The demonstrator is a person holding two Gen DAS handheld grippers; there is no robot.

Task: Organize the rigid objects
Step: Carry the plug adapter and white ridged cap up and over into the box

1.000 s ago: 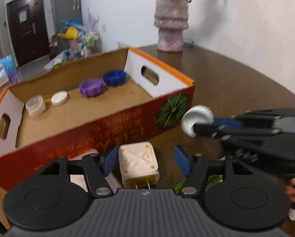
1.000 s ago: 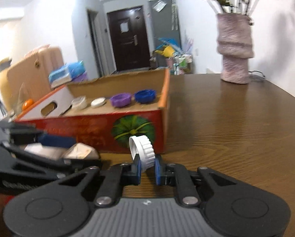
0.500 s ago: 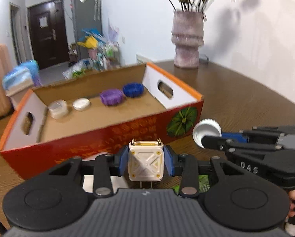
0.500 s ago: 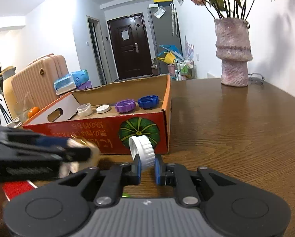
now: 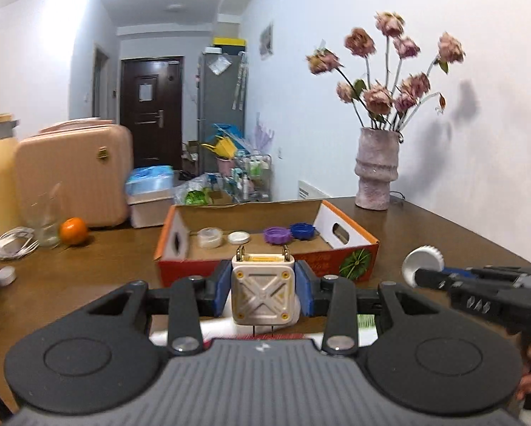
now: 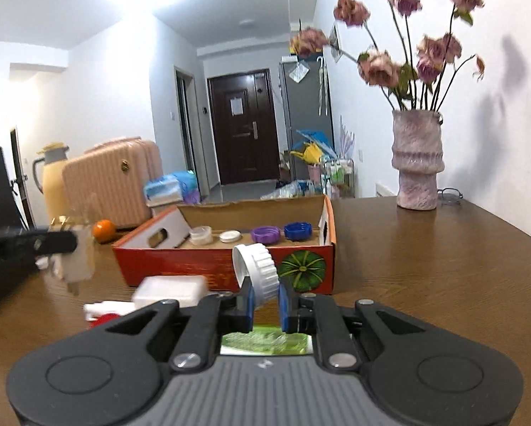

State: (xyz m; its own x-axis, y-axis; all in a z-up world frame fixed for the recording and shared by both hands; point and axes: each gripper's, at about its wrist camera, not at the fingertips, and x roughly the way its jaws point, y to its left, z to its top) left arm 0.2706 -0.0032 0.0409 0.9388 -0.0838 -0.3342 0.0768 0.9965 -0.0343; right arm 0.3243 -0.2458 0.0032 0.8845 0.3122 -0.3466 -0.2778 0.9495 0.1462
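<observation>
My left gripper (image 5: 264, 291) is shut on a cream plug adapter (image 5: 263, 293), prongs up, held in the air in front of the red cardboard box (image 5: 357, 264). My right gripper (image 6: 265, 298) is shut on a white ribbed bottle cap (image 6: 256, 271), also lifted in front of the box (image 6: 180, 266). The box holds two white caps (image 5: 208, 237), a purple cap (image 5: 277, 235) and a blue cap (image 5: 302, 230) along its far wall. The right gripper and its cap (image 5: 423, 261) show at the right in the left wrist view. The left gripper with the adapter (image 6: 75, 259) shows at the left in the right wrist view.
A white block (image 6: 171, 289), a white and red item (image 6: 103, 314) and a green packet (image 6: 265, 342) lie on the brown table below the grippers. A pink vase with flowers (image 6: 416, 163) stands far right. An orange (image 5: 72, 230), a glass (image 5: 47, 218), cables and a small white cap (image 5: 5, 275) lie at left.
My left gripper closed on the plug adapter and lifted it off the table. Both grippers rose and drew back from the box, and the right one kept its white cap.
</observation>
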